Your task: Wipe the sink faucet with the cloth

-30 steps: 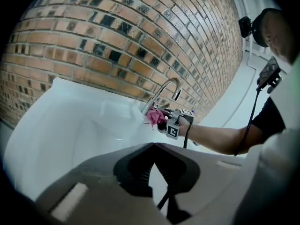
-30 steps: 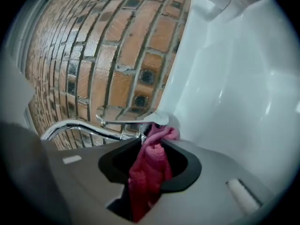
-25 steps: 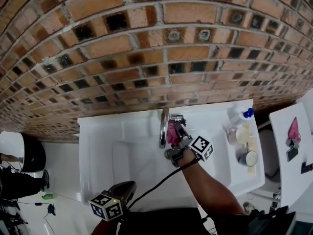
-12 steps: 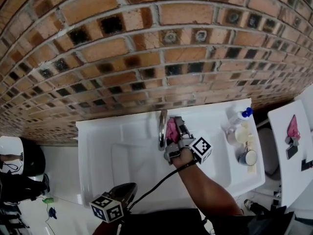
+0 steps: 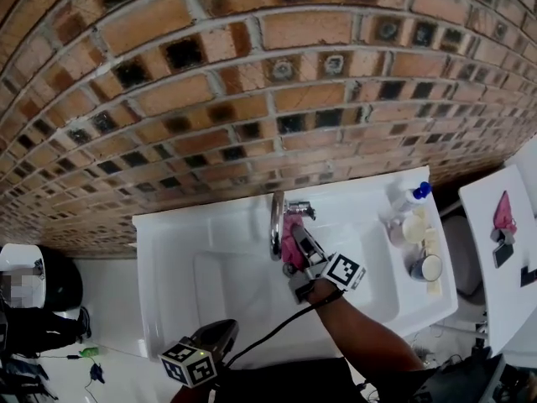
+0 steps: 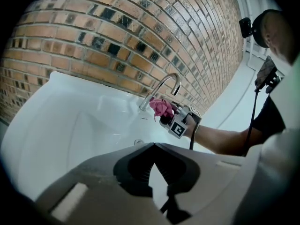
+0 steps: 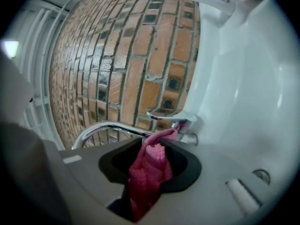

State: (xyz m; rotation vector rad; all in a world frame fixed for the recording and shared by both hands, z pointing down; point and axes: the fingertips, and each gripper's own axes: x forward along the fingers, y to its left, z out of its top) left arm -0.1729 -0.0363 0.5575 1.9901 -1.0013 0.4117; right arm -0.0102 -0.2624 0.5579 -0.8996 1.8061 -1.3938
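Two grippers: right gripper (image 5: 295,239) clamped on pink cloth (image 5: 289,228), cloth tip against the base of chrome faucet (image 5: 274,223) at back of white sink (image 5: 168,250); left gripper (image 5: 223,332) jaws together, empty, near sink's front edge.

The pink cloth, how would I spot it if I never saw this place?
Find the brick wall, then the white sink below it. At the sink's back edge stands a curved chrome faucet, and the cloth is right beside it, pinched by the right gripper. It is the only fuzzy pink thing at the sink.
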